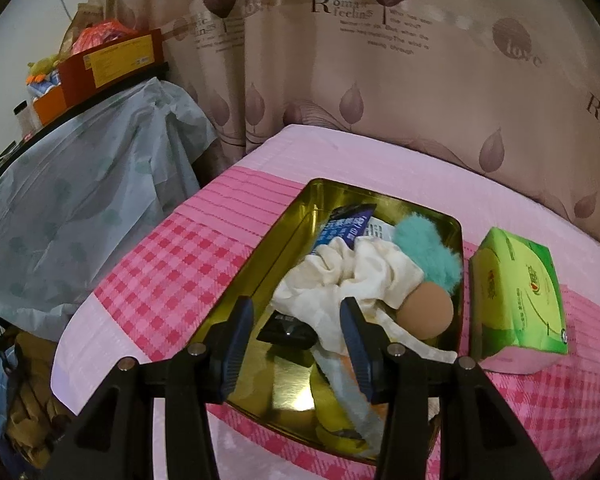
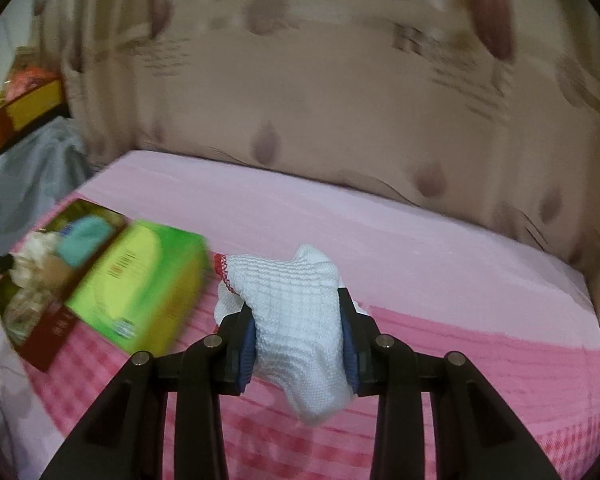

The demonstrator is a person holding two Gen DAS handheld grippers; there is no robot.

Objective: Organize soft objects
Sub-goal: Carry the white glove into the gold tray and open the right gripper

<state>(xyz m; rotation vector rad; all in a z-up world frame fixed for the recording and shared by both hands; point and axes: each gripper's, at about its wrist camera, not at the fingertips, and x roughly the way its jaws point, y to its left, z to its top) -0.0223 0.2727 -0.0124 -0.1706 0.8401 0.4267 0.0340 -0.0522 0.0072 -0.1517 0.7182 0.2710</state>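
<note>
A gold tin (image 1: 288, 224) sits on the pink bed and holds a cream scrunchie (image 1: 360, 276), a teal fluffy puff (image 1: 428, 248), a tan sponge ball (image 1: 426, 310), blue and black packets and a pale strip. My left gripper (image 1: 296, 312) is open and empty just above the tin's near half. My right gripper (image 2: 298, 320) is shut on a white waffle cloth with red edging (image 2: 296, 312), held above the bed. The tin also shows blurred at the left of the right wrist view (image 2: 44, 320).
A green tissue pack (image 1: 516, 300) lies right of the tin, also in the right wrist view (image 2: 140, 284). A patterned curtain (image 1: 380, 60) hangs behind the bed. A plastic-draped shelf (image 1: 80, 180) with boxes stands at the left.
</note>
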